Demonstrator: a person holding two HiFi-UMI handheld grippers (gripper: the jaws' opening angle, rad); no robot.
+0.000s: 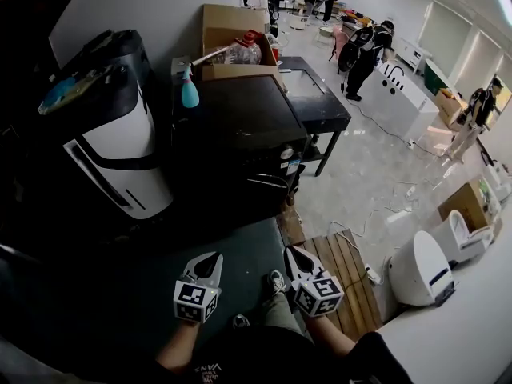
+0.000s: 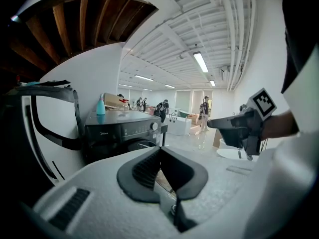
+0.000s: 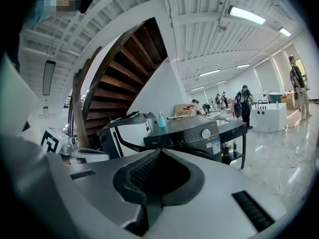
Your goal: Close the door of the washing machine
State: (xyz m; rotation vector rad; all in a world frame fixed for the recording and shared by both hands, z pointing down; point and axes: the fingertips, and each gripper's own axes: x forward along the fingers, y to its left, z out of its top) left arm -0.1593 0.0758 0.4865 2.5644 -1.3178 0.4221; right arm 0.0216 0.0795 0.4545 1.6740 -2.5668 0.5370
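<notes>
Washer (image 1: 240,126) sits ahead of both claws and well apart from them, front panel facing down-right in the head view. Door (image 1: 270,182) is low on that front; whether it stands ajar cannot be told. Right claw (image 1: 293,252) looks nearer the front, left claw (image 1: 211,258) beside it. Both are pinched shut, empty, and point slightly downward at the washer. Judgement: approach first, right hand leads.
</notes>
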